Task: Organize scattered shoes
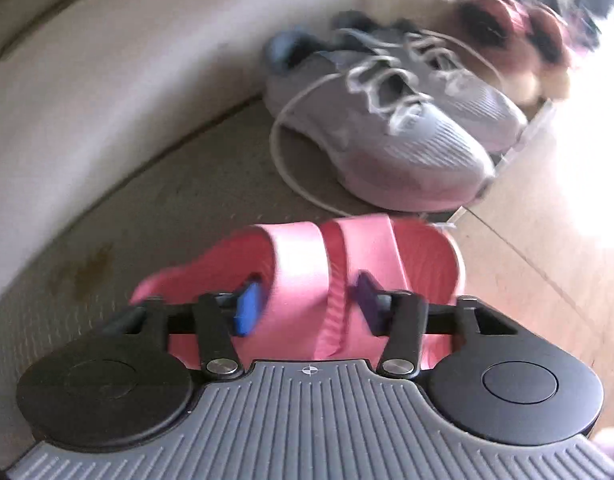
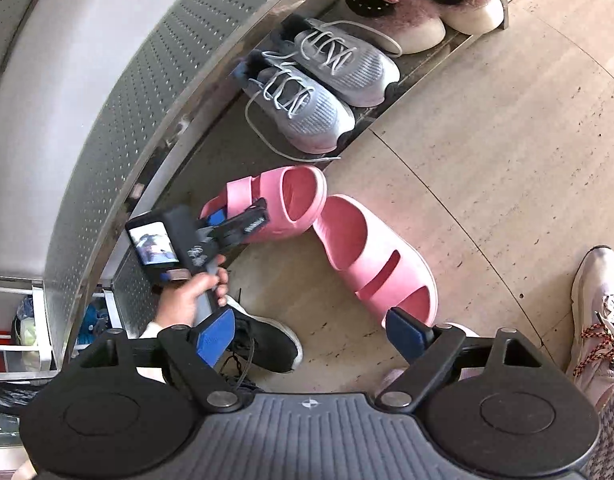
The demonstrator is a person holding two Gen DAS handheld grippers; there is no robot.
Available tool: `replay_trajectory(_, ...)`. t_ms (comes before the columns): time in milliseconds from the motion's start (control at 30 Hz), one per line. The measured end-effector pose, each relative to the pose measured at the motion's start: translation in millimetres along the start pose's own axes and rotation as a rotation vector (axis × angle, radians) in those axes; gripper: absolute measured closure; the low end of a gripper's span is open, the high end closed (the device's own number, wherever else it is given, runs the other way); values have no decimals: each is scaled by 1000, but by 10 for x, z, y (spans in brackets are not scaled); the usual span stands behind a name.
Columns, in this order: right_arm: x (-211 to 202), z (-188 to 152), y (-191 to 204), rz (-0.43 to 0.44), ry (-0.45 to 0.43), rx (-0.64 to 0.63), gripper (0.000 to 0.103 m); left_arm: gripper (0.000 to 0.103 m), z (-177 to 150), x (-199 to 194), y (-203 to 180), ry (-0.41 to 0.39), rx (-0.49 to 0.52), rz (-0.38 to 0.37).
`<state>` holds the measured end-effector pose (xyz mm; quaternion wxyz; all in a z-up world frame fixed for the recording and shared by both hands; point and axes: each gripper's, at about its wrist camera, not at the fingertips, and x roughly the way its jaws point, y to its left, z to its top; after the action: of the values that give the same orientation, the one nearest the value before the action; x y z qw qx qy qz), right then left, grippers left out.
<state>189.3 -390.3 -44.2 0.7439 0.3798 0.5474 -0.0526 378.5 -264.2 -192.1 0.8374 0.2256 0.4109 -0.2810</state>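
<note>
My left gripper (image 1: 307,304) is shut on the side strap of a pink sandal (image 1: 307,264), blue pads on either side of it. In the right wrist view a hand holds this left gripper (image 2: 239,212) on that pink sandal (image 2: 299,196) at the front edge of the rack's bottom shelf (image 2: 215,152). I cannot tell whether the sandal rests there or hangs. Its twin, the second pink sandal (image 2: 371,256), lies on the floor just to the right, toe touching the held one. My right gripper (image 2: 311,334) hovers open above the floor with nothing between its pads.
A pair of grey sneakers (image 2: 319,80) stands on the bottom shelf (image 1: 187,200) beside pink fuzzy slippers (image 2: 407,12). The perforated metal upper shelf (image 2: 147,80) overhangs it. A black sneaker (image 2: 271,344) and a pale sneaker with red-flecked laces (image 2: 599,312) are on the tiled floor.
</note>
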Motion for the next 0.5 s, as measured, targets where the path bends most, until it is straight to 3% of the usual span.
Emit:
replay_trajectory(67,-31,11,34,10,-2,-6,18,76,-51,-156,55,18,29,-62)
replay_trajectory(133,-39,11,91,26,-9,-20,18,89,-129,-369,62,26,96,-97)
replay_trajectory(200,-56,-10,126,39,-12,-23,17,96,-258,-648,46,75,177,-196)
replay_trajectory(267,-66,-21,148,48,-14,-26,17,96,-397,-779,-82,159,272,-242)
replay_trajectory(333,-31,-42,174,50,-5,-36,16,72,-554,-870,-222,236,325,-190)
replay_trajectory(400,28,-51,191,38,11,-43,16,57,-647,-1002,-309,255,351,-113)
replay_trajectory(500,86,-49,216,21,15,-58,16,46,-685,-1376,-304,268,307,-38)
